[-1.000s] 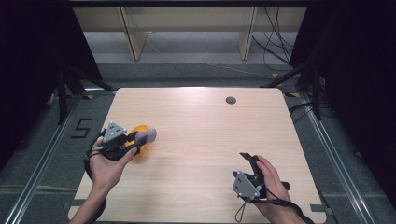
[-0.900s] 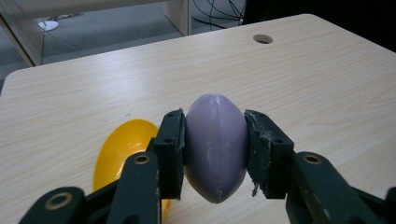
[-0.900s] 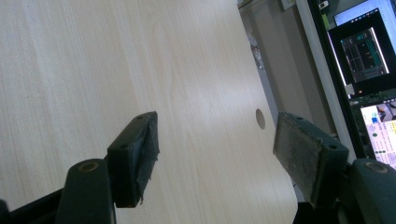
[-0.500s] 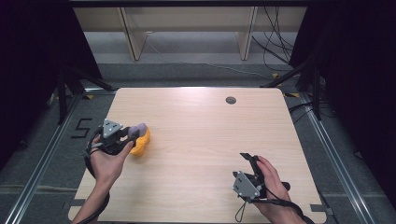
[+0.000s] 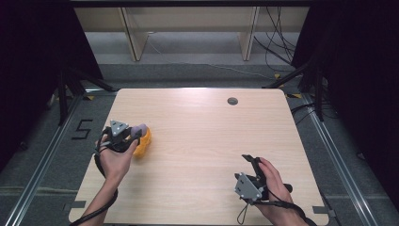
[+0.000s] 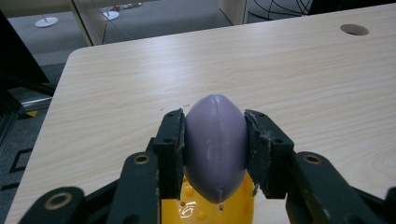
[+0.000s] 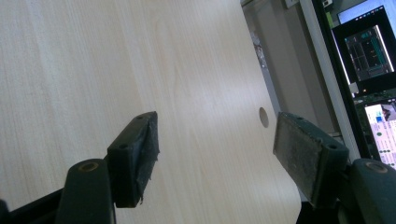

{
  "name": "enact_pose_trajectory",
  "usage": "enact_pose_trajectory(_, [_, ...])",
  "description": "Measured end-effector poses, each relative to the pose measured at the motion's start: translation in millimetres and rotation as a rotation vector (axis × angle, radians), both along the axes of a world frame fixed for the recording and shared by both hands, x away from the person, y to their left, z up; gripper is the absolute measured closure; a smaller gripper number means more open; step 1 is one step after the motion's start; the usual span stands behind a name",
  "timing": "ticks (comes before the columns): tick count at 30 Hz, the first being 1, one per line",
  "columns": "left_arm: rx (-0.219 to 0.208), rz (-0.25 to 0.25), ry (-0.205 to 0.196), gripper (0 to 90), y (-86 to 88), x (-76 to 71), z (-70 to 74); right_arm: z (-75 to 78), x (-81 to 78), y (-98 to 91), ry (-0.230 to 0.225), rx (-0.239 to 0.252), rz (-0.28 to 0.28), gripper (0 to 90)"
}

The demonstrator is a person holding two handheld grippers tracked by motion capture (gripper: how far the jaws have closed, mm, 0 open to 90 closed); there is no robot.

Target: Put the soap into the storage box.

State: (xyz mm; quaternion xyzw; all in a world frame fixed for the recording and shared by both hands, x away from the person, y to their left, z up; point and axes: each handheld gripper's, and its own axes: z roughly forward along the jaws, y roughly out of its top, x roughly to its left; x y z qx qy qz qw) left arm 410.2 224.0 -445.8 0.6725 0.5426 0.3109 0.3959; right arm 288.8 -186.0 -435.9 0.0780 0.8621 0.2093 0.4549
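Near the table's left edge, the left gripper (image 5: 134, 134) is clamped on a purple egg-shaped piece (image 6: 215, 147). Pads bear on its two flanks at the widest part, long axis running along the jaws, blunt tip pointing away from the camera.

Directly under it: a yellow holder with small holes (image 6: 205, 210), orange-yellow from the high view (image 5: 142, 142). Can't tell whether the egg's lower end touches it or hovers just above.

Handling, my read:
- Egg looks smooth, rigid, moulded, with a seam line down the middle. Likely light.
- Curved flanks plus a matte-slick surface mean it could squirt out forward if squeezed off-centre. The current hold at the fattest section is the right spot.
- Pads show no visible dent in it, so probably not soft.

Right gripper (image 5: 252, 175) is parked near the front right of the wooden table (image 5: 211, 141), well apart from the egg, jaws spread wide with bare wood between them in its own view (image 7: 215, 154).
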Motion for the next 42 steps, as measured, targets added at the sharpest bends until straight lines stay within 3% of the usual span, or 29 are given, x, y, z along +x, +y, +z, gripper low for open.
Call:
enact_pose_trajectory(6, [-0.018,0.001,0.006,58.8,-0.4,3.3,-12.9,-0.7,0.9,0.1,-0.003,-0.006,0.010,31.9])
enact_pose_trajectory(12, [-0.025,0.007,-0.009,58.7,-0.8,2.2,-16.6,0.1,1.5,0.5,-0.005,-0.020,0.029,31.9])
enact_pose_trajectory(13, [-0.020,0.004,-0.006,58.7,-0.1,1.9,-17.4,-1.2,0.1,1.1,0.005,-0.001,0.006,31.9])
enact_pose_trajectory(17, [-0.016,0.004,0.012,58.6,-0.9,-0.1,-19.5,-1.1,0.1,1.5,0.002,0.003,0.008,31.9])
enact_pose_trajectory(18, [-0.005,-0.002,0.033,58.6,0.1,-2.0,-20.6,0.2,1.0,1.3,-0.005,-0.018,0.029,31.8])
enact_pose_trajectory(23, [0.019,-0.008,0.069,58.4,-0.3,-4.1,-23.5,0.3,1.0,0.9,-0.001,-0.027,0.029,31.8])
enact_pose_trajectory(25, [0.033,-0.018,0.123,58.4,-0.1,-3.7,-26.9,0.5,1.6,1.3,-0.002,-0.032,0.036,31.7])
enact_pose_trajectory(31, [0.041,-0.016,0.149,58.2,2.3,-2.1,-29.9,0.1,1.3,1.3,0.003,-0.028,0.033,31.7])
enact_pose_trajectory(37, [0.048,-0.029,0.144,48.2,3.3,-1.5,-25.7,0.0,1.9,1.1,0.002,-0.033,0.034,31.5])
enact_pose_trajectory(42, [0.021,-0.046,0.116,40.4,7.9,-10.3,-17.0,-1.0,-0.2,-0.1,0.018,-0.011,0.007,31.3])
